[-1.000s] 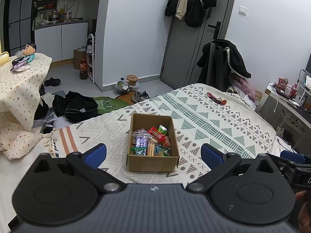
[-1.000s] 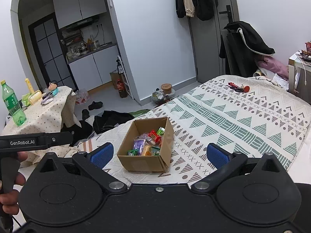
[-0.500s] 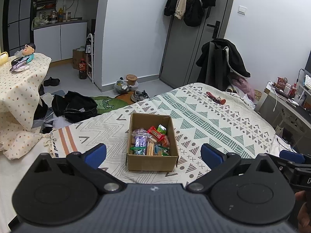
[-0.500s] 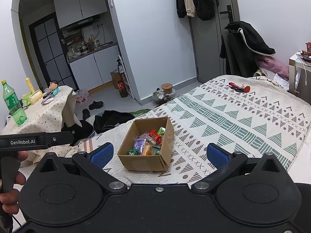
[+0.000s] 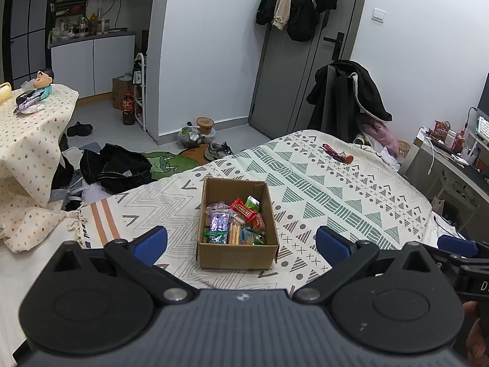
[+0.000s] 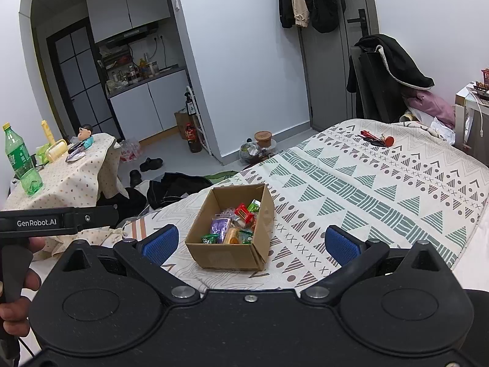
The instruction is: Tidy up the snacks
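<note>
Left wrist view: both grippers' ribbed blue fingers (image 5: 149, 242) spread empty before rectangular cardboard box (image 5: 237, 255).

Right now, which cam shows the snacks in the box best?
Left wrist. It looks almost straight down the box, so the snacks lie spread out with little hidden by its walls. The right wrist sees the box at an angle, corner on: the snacks show, but the near wall hides some.
</note>
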### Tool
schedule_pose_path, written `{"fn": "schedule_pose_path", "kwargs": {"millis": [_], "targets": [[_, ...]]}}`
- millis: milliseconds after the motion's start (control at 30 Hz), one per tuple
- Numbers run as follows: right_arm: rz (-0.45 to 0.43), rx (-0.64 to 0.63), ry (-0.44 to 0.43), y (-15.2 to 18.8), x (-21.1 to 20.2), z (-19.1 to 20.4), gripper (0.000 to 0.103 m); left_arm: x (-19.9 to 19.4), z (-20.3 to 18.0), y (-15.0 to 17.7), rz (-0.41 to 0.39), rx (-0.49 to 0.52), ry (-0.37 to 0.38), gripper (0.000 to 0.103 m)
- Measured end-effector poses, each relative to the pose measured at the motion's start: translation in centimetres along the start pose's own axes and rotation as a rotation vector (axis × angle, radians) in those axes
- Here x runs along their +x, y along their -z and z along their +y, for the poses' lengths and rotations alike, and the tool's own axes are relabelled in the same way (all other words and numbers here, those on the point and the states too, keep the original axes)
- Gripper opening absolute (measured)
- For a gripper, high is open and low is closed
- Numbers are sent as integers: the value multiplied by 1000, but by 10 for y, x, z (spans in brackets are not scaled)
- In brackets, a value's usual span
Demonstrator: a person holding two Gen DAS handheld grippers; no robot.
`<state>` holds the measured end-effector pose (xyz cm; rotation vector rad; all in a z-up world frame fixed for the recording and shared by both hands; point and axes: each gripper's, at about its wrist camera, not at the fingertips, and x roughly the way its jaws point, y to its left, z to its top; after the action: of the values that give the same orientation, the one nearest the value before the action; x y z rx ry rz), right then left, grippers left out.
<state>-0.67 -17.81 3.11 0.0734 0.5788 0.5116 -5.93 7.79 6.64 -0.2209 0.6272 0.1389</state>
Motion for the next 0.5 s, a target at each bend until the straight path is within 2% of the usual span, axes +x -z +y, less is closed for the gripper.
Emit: {"fn": "schedule_pose_path", "kwargs": {"millis": [500], "targets": [[3, 3, 1, 0, 0, 0, 103, 0, -1, 2, 6, 4, 6, 103]]}}
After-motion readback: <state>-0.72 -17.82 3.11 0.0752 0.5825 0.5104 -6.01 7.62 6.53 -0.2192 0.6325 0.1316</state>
